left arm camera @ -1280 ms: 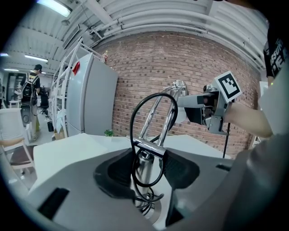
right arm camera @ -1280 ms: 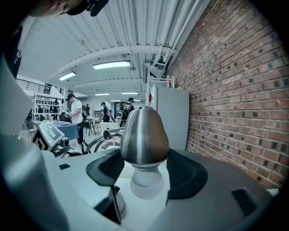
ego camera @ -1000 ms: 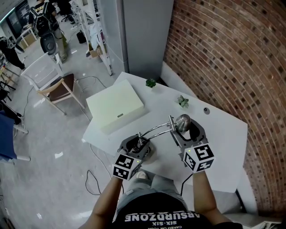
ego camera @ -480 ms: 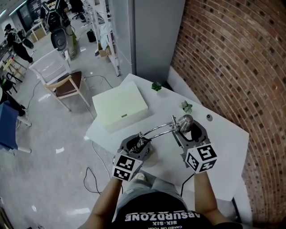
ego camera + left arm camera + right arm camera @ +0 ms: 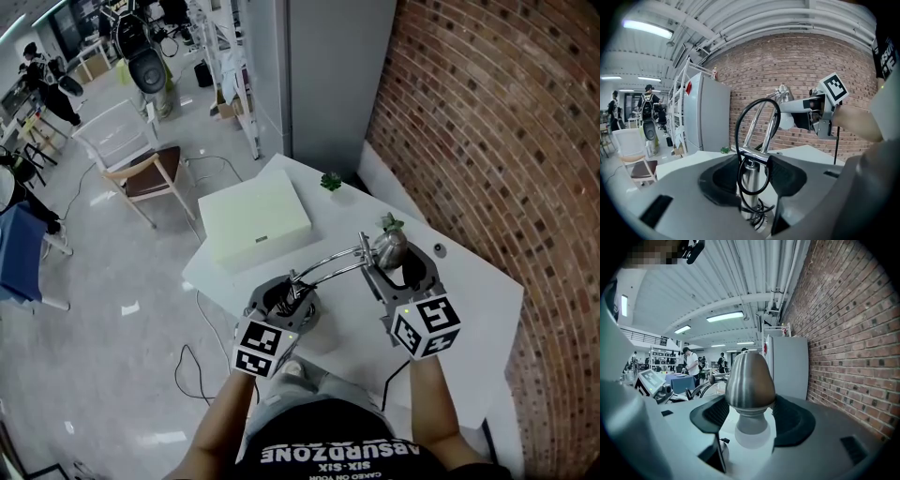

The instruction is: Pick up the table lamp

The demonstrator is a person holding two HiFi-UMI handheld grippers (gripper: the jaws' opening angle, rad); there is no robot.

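1. Closest in, the person's two forearms reach out over the near edge of the white table (image 5: 469, 309), a marker cube riding on top of each tool.
2. The left gripper (image 5: 286, 302) has its jaws clamped on the table lamp (image 5: 330, 267) low down. Its own view shows the chrome upright standing between the dark pads of the left gripper (image 5: 750, 176).
3. A black cord (image 5: 740, 140) loops up past that upright and bunches in coils just under the jaws.
4. To the right, the right gripper (image 5: 395, 267) has the lamp's other end. The brushed metal shade of the table lamp (image 5: 750, 378) sits squarely between the jaws of the right gripper (image 5: 750, 414), both pads pressed to its sides, white bulb hanging below.
5. So the lamp spans the two tools, its curved chrome arm bridging from left to right above the table.
6. I can't tell whether the base is clear of the table top.
7. Farther on, a cream box (image 5: 253, 220) lies on the table's left part, well apart from the lamp.
8. A small green plant (image 5: 330, 180) sits at the far edge.
9. Beyond: a brick wall (image 5: 497, 122) at right, a grey cabinet (image 5: 328, 66) straight ahead, a chair (image 5: 127, 155) out on the floor at left.
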